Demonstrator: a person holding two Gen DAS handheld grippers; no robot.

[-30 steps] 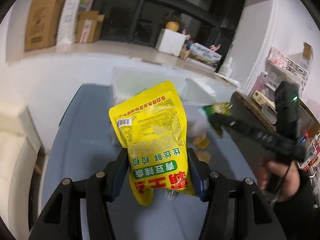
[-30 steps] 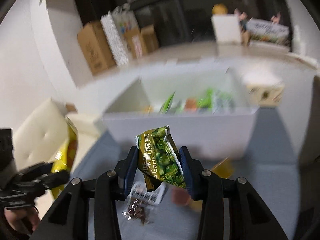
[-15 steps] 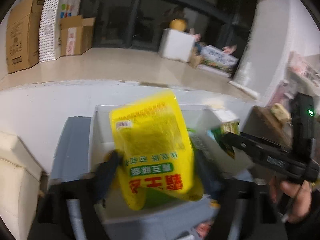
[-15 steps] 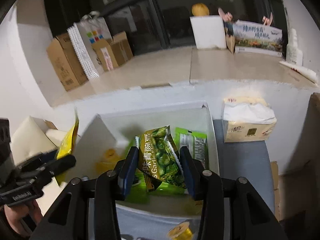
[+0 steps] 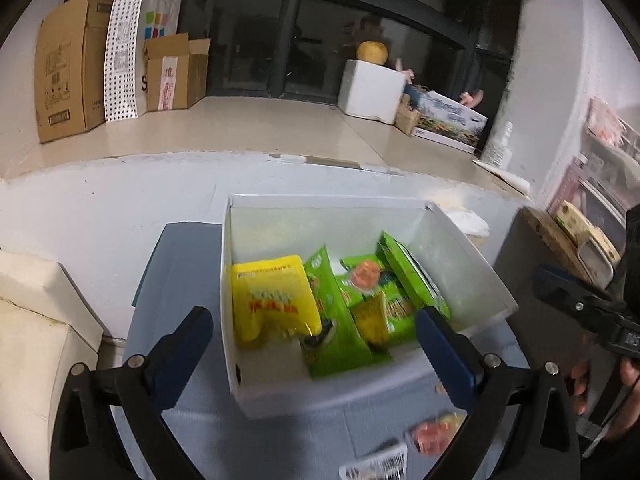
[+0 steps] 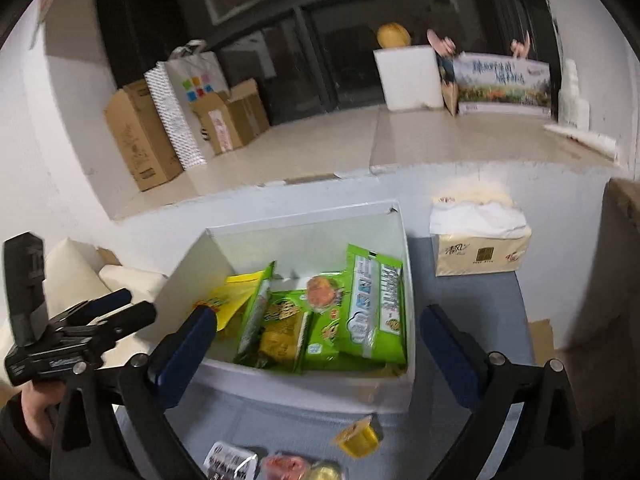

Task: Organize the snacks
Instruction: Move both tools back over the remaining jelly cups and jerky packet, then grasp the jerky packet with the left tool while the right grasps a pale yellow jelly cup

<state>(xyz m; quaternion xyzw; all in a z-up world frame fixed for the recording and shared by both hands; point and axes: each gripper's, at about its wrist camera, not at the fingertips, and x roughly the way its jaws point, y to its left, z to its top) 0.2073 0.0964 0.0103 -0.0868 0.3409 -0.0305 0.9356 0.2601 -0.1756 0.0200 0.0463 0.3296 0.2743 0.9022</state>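
Observation:
A white open box (image 5: pixel 472 256) (image 6: pixel 280 216) stands on the blue-grey table and holds several snack packets. The yellow packet (image 5: pixel 276 296) lies in its left part; it also shows in the right wrist view (image 6: pixel 232 296). Green packets (image 5: pixel 340 320) (image 6: pixel 372 312) fill the rest, with a small dark-green pea packet (image 6: pixel 280 324) among them. My left gripper (image 5: pixel 316 344) is open and empty above the box's near wall. My right gripper (image 6: pixel 320 340) is open and empty over the box's near side. The right gripper also shows at the right in the left wrist view (image 5: pixel 576 300).
Loose small snacks lie on the table in front of the box: a yellow jelly cup (image 6: pixel 358 438), a pink one (image 5: pixel 432 436) and a black-white packet (image 6: pixel 230 460). A tissue box (image 6: pixel 480 244) stands right of the box. A cream cushion (image 5: pixel 36 320) is at the left.
Both grippers moved over the box and opened. The yellow packet dropped out of the left gripper into the box, and the green pea packet dropped out of the right gripper into it.

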